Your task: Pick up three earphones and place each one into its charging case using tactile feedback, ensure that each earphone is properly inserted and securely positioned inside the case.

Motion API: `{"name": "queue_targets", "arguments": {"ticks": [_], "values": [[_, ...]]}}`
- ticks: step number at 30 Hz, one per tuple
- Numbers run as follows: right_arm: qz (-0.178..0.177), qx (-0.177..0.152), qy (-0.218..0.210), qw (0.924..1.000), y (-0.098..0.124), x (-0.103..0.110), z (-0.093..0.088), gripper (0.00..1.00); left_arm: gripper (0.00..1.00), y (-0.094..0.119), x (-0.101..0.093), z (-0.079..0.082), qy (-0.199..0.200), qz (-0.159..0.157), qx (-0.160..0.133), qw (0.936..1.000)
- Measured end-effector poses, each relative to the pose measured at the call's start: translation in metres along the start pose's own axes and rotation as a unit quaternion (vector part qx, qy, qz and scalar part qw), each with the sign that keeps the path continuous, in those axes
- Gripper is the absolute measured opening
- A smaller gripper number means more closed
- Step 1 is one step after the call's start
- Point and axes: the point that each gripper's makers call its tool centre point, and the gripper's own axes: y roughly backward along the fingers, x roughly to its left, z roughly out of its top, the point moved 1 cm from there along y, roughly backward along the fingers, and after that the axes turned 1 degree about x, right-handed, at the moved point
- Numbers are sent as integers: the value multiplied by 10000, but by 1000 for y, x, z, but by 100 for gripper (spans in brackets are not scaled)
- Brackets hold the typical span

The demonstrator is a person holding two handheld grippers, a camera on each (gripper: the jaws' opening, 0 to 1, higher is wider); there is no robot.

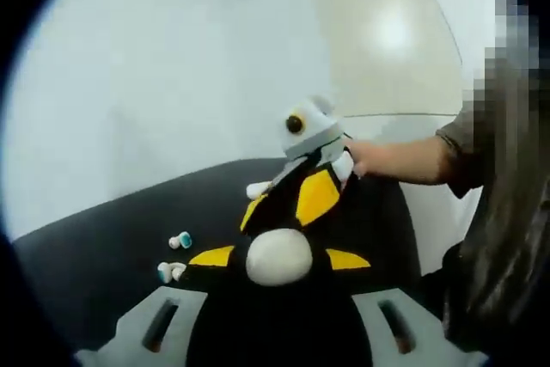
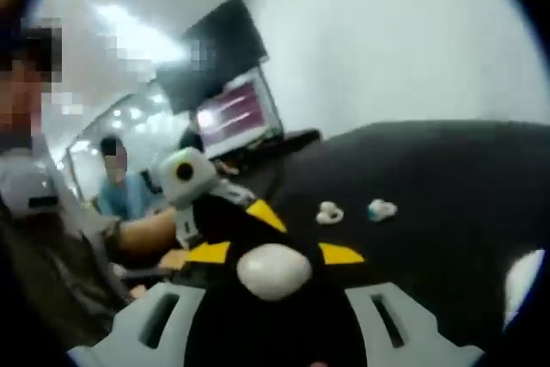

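Item: white oval charging case (image 1: 278, 256), sitting between my left gripper (image 1: 279, 333)'s grey jaws; whether they clamp it I cannot tell. Right gripper (image 2: 275, 333): the same case ahead of its jaws, grip likewise unclear. Two small white-and-teal earphones (image 1: 180, 240) lie loose on the black table (image 1: 103, 255), near the case. Judged progress: these two not yet inserted. Legible writing: none.

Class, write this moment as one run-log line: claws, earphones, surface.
left claw: open, holding nothing | right claw: open, holding nothing | earphones: two loose on black surface, ungrasped | stage: before pickup
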Motion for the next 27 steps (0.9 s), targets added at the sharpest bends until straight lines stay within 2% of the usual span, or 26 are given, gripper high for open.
{"name": "queue_targets", "arguments": {"ticks": [4,6,10,13,17,19,23,25,26,27], "values": [[46,131,375,9992,-3,4,-6,40,36,1,5,-2,19,136,50,9999],[17,168,423,9990,2,6,-7,40,36,-1,9,-6,99,215,172,9996],[155,299,486,9982,20,21,-14,39,32,-2,12,-13,-136,339,367,9987],[479,438,700,9954,29,40,-22,35,31,-2,12,-12,-136,341,343,9987],[548,610,963,9920,27,48,-33,35,32,-4,6,-14,-79,136,413,9990],[510,525,936,9929,28,46,-30,36,34,-3,4,-12,-30,66,341,9994],[185,157,638,9977,27,29,-15,36,34,0,3,-3,164,-13,78,9998],[41,-84,336,9994,24,19,-6,38,32,1,2,0,315,-52,-2,9995],[-6,-119,151,9998,22,15,-4,38,29,1,-3,-2,425,-208,44,9989],[-26,-124,39,9999,21,12,-4,38,29,0,-2,-1,378,-183,22,9991]]}}
